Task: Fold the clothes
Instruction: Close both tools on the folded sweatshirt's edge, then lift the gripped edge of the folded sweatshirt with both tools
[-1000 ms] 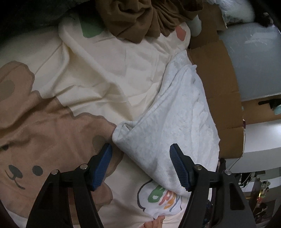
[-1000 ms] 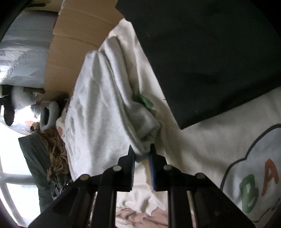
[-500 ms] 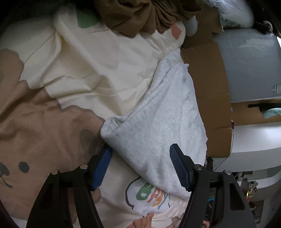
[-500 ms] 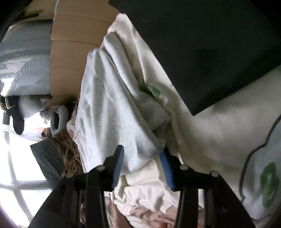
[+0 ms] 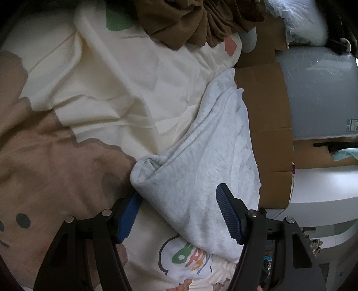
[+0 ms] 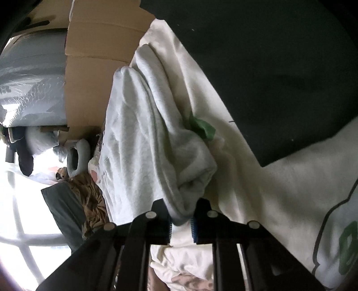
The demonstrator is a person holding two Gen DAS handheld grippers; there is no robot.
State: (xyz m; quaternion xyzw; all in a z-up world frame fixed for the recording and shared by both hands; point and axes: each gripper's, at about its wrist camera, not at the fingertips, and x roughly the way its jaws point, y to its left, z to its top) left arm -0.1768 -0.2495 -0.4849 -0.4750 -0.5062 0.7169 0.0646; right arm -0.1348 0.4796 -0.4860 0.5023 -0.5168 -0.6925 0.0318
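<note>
Now the right tool (image 6: 181, 220) is closing on a bunched corner of the grey sweatshirt (image 6: 143, 134); half a second ago its jaws stood apart around that corner, a second ago they were near shut on it. So it looks like a re-grip: let go, bite deeper, clamp again. Fabric sits between the blue pads, and the fold rises out of them in a thick roll.

Left tool (image 5: 179, 210) is unchanged: jaws wide, pads not pressing. It straddles the other folded corner of the grey sweatshirt (image 5: 201, 174), left pad partly tucked under the cloth, right pad lying on top. Nothing held there.

The sweatshirt lies on the bed, on the cream bear-print cover (image 5: 107, 94), along the edge next to the cardboard box (image 5: 266, 125). It is already doubled over lengthwise. In the left view its near corner has crept further between the left jaws over the last second.

Other items: brown garment (image 5: 201, 20) heaped at the far end, a dark sheet (image 6: 279, 73) beside the sweatshirt in the right view.

My read: right side is secured; left still has to close on its corner before the next fold can be carried over. With one corner free, the fold would likely drag skewed.
</note>
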